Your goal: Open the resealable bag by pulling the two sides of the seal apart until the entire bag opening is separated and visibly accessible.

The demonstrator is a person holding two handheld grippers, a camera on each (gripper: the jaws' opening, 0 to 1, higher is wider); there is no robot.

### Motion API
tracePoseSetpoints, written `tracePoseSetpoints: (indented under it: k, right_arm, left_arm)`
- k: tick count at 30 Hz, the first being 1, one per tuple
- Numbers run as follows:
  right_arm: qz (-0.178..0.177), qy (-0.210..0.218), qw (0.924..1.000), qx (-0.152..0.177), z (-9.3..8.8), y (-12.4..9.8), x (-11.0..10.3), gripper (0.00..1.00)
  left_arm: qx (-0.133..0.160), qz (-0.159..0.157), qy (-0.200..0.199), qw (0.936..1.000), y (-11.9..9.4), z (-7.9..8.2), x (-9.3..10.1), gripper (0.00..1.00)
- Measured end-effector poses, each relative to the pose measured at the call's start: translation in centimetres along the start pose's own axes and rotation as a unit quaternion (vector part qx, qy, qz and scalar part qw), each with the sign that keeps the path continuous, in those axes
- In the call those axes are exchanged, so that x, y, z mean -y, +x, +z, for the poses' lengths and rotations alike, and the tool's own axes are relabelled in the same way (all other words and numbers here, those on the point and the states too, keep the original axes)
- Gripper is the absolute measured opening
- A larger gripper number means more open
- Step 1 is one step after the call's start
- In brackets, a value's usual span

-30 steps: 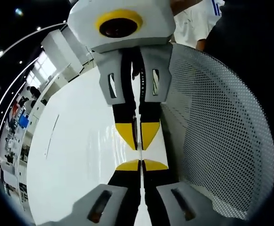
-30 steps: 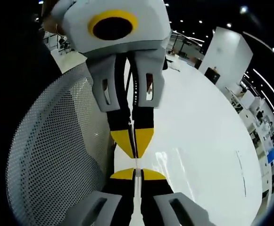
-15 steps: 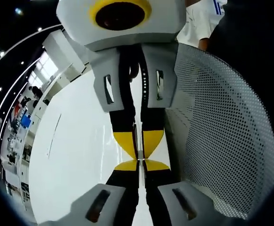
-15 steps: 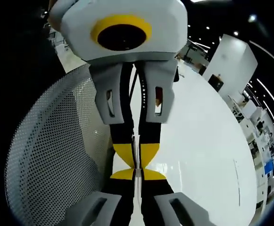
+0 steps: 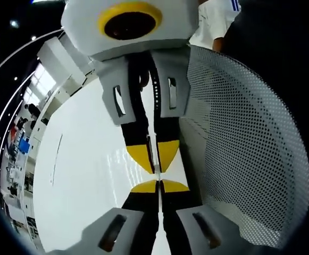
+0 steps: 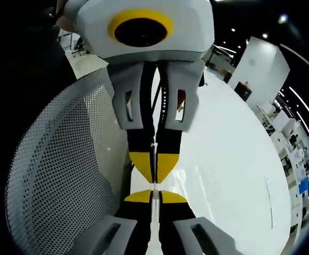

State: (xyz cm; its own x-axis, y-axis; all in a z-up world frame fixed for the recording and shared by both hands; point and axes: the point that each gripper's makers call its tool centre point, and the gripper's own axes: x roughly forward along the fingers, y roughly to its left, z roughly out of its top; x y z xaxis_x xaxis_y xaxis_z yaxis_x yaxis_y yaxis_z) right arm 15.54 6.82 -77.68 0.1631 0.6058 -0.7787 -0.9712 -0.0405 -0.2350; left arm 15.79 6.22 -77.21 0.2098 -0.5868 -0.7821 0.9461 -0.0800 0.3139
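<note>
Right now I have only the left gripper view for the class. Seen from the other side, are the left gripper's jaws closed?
Observer: Yes. In the right gripper view the left gripper reaches in from the top with its yellow tips pressed together, just above the right gripper.
Operator: What lies behind the left gripper there?
Observer: The white table runs back to a tall white block.
Operator: Is anyone holding the left gripper?
Observer: What looks like a hand shows beside its housing, at the top left.
</note>
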Motion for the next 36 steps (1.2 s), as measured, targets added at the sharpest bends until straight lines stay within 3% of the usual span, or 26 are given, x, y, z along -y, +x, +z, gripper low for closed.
tracePoseSetpoints:
  k: [8, 9, 10, 12, 17, 20, 22, 29, 36]
  right_arm:
    - [0.003, 0.006, 0.9999, -0.014, -1.5, -0.5, -0.4, 0.0]
    - [-0.003, -0.001, 0.9993, -0.038, -2.5, -0.7, -0.2, 0.0]
    - [-0.005, -0.008, 0.9987, -0.05, -3.2, -1.1, -0.2, 0.0]
    - [0.002, 0.036, 0.9993, -0.011, -2.3, -1.1, -0.5, 0.0]
    - [-0.01, 0.007, 0.9994, -0.032, -2.6, -1.0, 0.3, 0.0]
    - [-0.001, 0.027, 0.9996, -0.008, -1.7, -0.8, 0.2, 0.0]
    - [-0.004, 0.02, 0.9997, -0.015, -1.7, -0.6, 0.3, 0.05]
    - [-0.003, 0.018, 0.9998, 0.005, -0.4, -0.2, 0.4, 0.0]
    - [-0.003, 0.014, 0.9999, 0.0, -0.3, -0.2, 0.5, 0.0]
  left_arm:
    - [0.0, -0.007, -0.006, 1.0, -0.1, -0.4, 0.5, 0.0]
    - [-0.022, -0.006, -0.001, 0.9997, -0.2, -1.3, 0.6, 0.0]
    - [-0.009, -0.007, -0.003, 0.9999, -0.3, -1.2, 0.6, 0.0]
    - [0.005, -0.004, -0.018, 0.9998, -0.8, -0.9, 0.5, 0.0]
    - [0.004, 0.007, -0.002, 1.0, -0.6, -0.3, -0.2, 0.0]
    - [0.018, 0.007, -0.013, 0.9997, -0.7, 0.2, -0.6, 0.0]
    - [0.018, 0.008, 0.0, 0.9998, -0.7, 0.2, -0.6, 0.0]
    - [0.023, 0.007, -0.006, 0.9997, -0.6, 0.4, -0.5, 0.0]
    - [0.029, 0.008, -0.021, 0.9993, -0.7, 0.4, -0.7, 0.0]
